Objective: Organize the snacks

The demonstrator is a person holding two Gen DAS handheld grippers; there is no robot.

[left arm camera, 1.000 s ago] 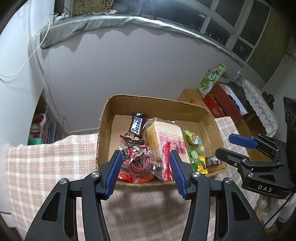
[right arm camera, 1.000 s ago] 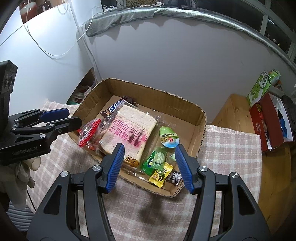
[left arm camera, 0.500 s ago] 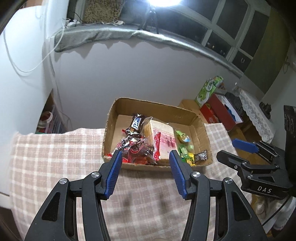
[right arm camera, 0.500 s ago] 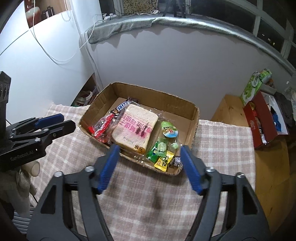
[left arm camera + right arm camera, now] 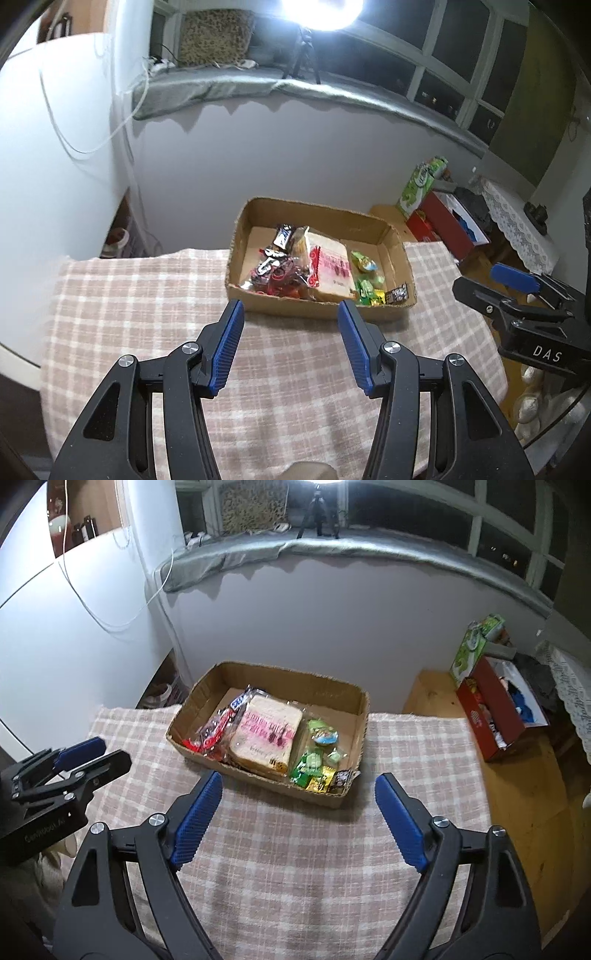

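Note:
A shallow cardboard box sits at the far side of a checked cloth. In it lie a wrapped slab of bread, red-wrapped sweets, a chocolate bar and small green and yellow packets. My left gripper hangs open and empty above the cloth, short of the box. My right gripper is also empty, its jaws opening wide in front of the box. Each gripper shows at the edge of the other's view.
The checked cloth covers the table, whose right edge drops to a wooden floor. A red box and a green carton stand on the floor at right. A white wall and a grey-covered ledge lie behind.
Both grippers have pulled back and up from the box, which now looks smaller and farther. The right gripper's jaws have spread wider; the left's gap is unchanged.

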